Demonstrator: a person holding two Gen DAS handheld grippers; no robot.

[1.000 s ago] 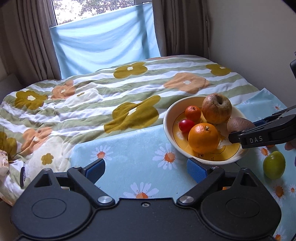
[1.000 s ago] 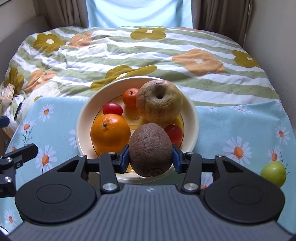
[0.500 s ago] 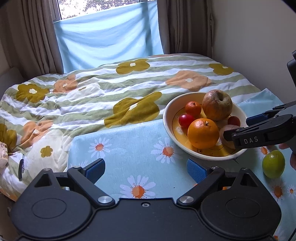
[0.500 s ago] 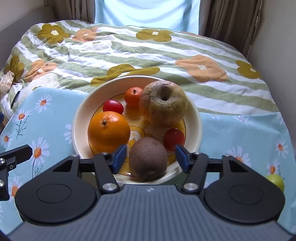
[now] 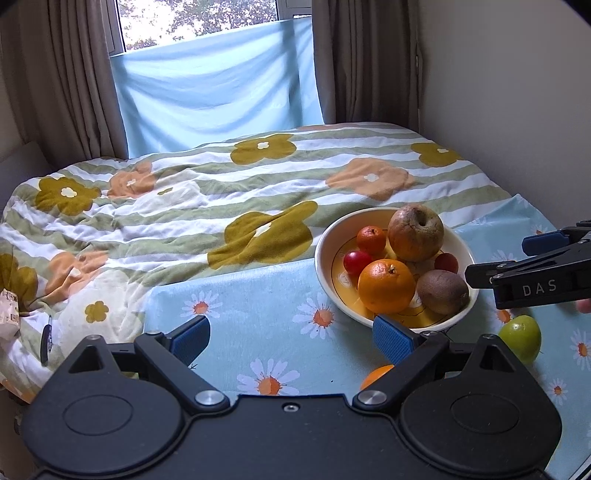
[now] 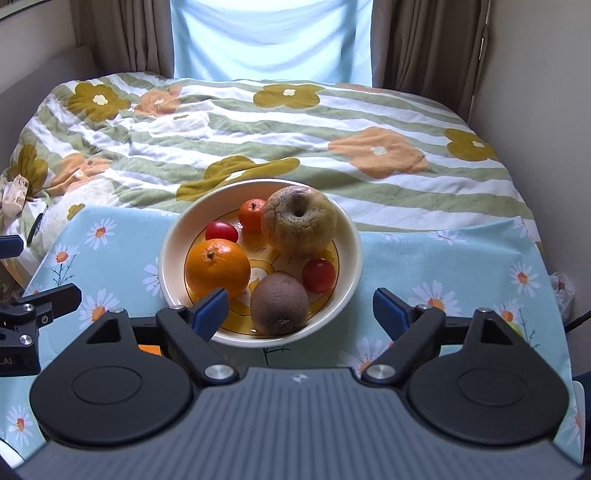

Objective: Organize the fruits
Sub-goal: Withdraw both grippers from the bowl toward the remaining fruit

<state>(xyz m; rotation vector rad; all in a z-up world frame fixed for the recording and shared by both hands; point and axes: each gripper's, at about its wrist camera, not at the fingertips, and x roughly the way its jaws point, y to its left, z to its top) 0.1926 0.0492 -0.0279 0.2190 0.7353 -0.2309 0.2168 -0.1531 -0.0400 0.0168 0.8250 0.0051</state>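
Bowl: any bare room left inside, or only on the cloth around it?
Bowl is crowded; only its yellow centre between orange, apple and kiwi is bare. Daisy cloth left of it is free.

Bowl [image 6: 354, 254] glossy glazed ceramic; kiwi [image 6: 279, 304] matt, fuzzy; apple [image 6: 299, 221] wrinkled; tablecloth [image 6: 461, 258] soft cloth.

A striped flowered blanket [image 6: 258, 140] is being spread across the bed beyond a daisy-printed blue cloth [image 5: 258, 325]. The window [image 5: 199, 22] is being partly covered by a pale blue sheet [image 5: 218, 85], flanked by brown curtains [image 5: 55, 81].
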